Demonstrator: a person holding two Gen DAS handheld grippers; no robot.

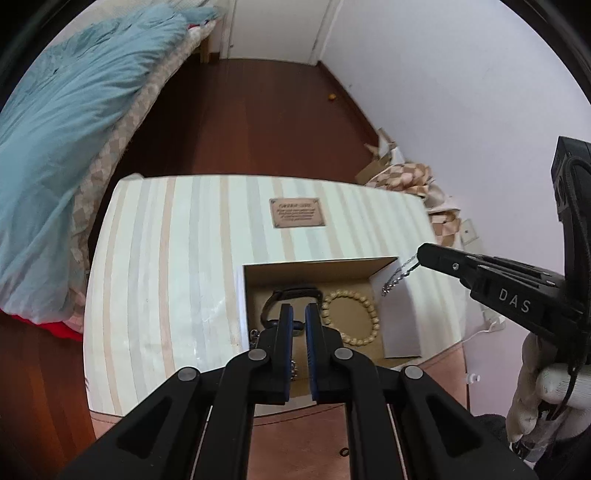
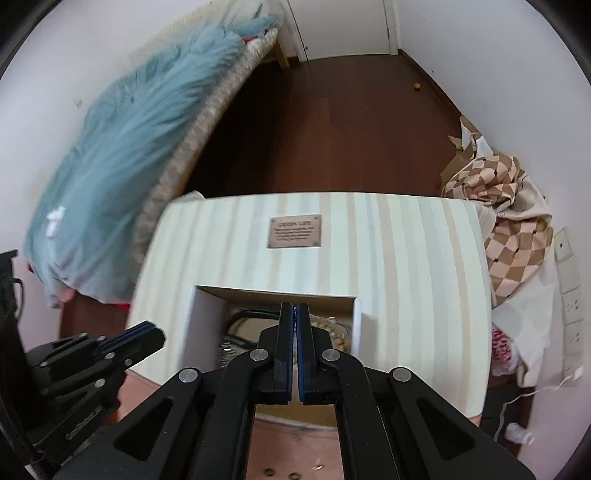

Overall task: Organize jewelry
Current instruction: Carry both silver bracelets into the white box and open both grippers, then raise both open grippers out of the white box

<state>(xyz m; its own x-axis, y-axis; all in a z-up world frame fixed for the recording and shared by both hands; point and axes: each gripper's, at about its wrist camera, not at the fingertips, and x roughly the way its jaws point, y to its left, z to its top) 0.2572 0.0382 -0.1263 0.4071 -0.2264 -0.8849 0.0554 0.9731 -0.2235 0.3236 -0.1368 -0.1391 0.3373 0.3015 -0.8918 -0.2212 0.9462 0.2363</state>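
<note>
Jewelry box (image 1: pixel 317 271) open on striped tabletop (image 1: pixel 166 258), holding black band (image 1: pixel 295 293) and bead bracelet (image 1: pixel 351 317). Left of box: bed with blue blanket (image 1: pixel 74 110); beyond it, dark wood floor (image 1: pixel 258 110) and white door (image 1: pixel 273 26); right of it, checkered cloth (image 1: pixel 406 175) against wall. Left gripper (image 1: pixel 298 312) shut, empty, over box; right gripper (image 1: pixel 419 254) pinching silver chain (image 1: pixel 397 275) over box's right edge.

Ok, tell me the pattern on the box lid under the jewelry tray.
Pale vertical stripes, cream, beige and grey-blue, on the box lid; clearest from the left wrist.
</note>
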